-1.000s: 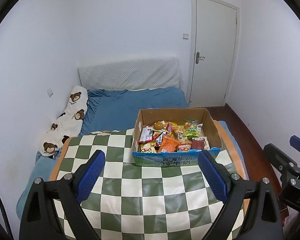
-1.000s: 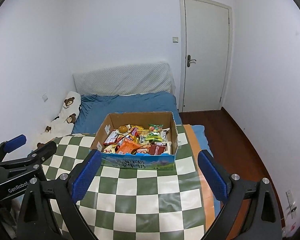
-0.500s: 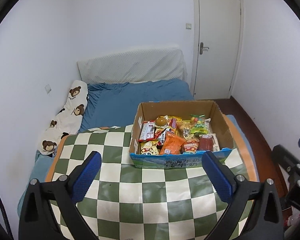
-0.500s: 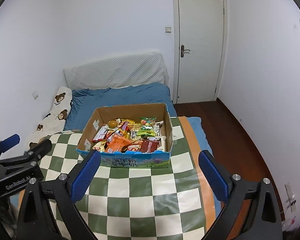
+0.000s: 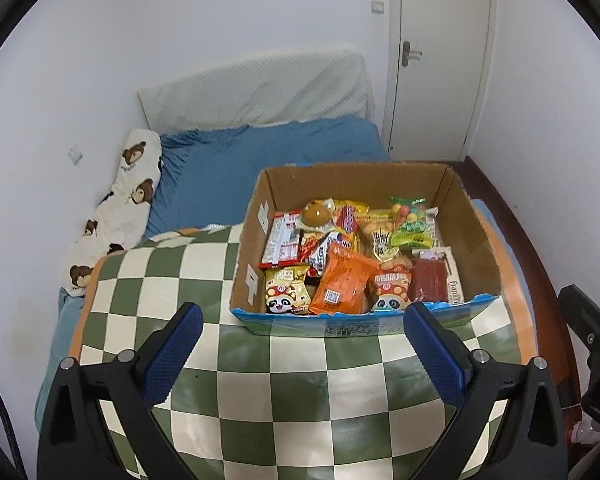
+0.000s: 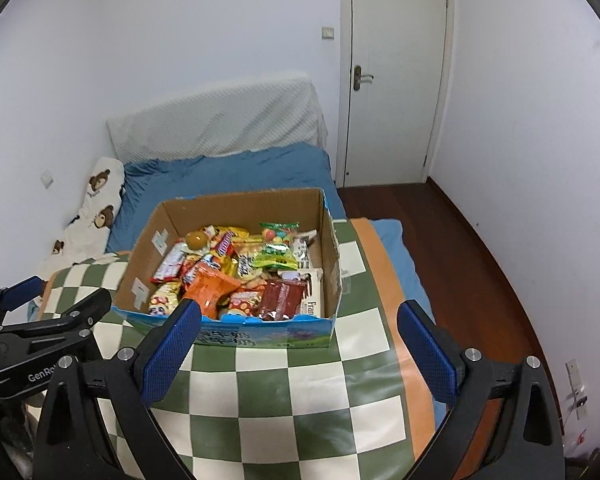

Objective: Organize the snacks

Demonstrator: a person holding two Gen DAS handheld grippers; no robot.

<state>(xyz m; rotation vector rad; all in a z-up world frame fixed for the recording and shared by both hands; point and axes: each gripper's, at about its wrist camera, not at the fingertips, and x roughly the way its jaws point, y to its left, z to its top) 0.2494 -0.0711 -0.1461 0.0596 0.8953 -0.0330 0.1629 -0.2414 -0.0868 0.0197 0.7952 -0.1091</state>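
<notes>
An open cardboard box (image 5: 476, 232) (image 6: 332, 264) with a blue printed front stands on a green-and-cream checked cloth (image 5: 308, 392) (image 6: 292, 392). It is full of mixed snack packets: an orange packet (image 5: 346, 284) (image 6: 212, 286), a dark red packet (image 5: 430, 282) (image 6: 282, 298), a green packet (image 5: 412, 226) (image 6: 278, 254), panda bags (image 5: 286, 290) and several more. My left gripper (image 5: 302, 318) hangs open and empty just short of the box's front edge. My right gripper (image 6: 300, 316) is also open and empty, its left finger overlapping the box front in the picture.
A bed with a blue sheet (image 5: 268, 160) and a bear-print pillow (image 5: 128, 200) lies behind the cloth. A white door (image 6: 396, 80) stands at the back right. Dark wooden floor (image 6: 472, 264) runs along the right. The other gripper shows at each view's side edge (image 6: 44, 328).
Both grippers have come down and forward toward the box, which now looks larger and is seen more from above. The left jaws spread slightly wider. Nothing was picked up.
</notes>
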